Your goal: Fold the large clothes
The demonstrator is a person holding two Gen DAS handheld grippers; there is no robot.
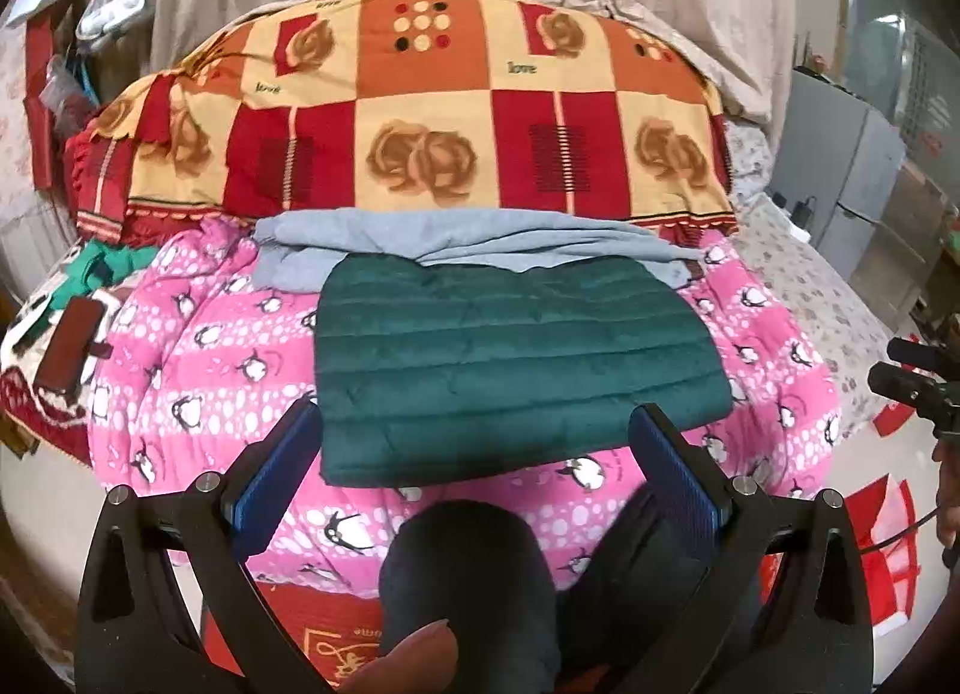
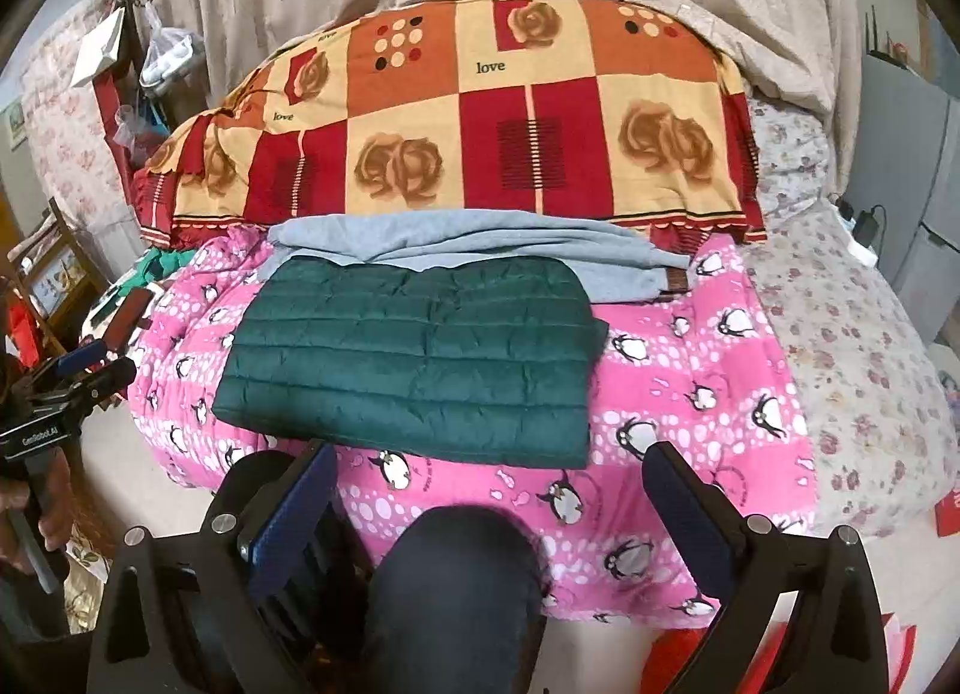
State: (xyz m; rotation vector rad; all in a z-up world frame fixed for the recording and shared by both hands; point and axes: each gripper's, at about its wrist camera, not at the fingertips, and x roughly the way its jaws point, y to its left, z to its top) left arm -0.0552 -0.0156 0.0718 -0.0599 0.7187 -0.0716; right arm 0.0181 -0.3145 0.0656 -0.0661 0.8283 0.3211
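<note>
The green quilted jacket (image 1: 516,376) lies just ahead of both tools as a neat flat rectangle on the pink penguin quilt (image 1: 198,334) covering the bed, so its folding looks done. The left tool (image 1: 477,454) and right tool (image 2: 489,484) both gape wide, holding nothing. Beyond the jacket, the grey garment (image 2: 480,250) looks only loosely folded, probably next.
</note>
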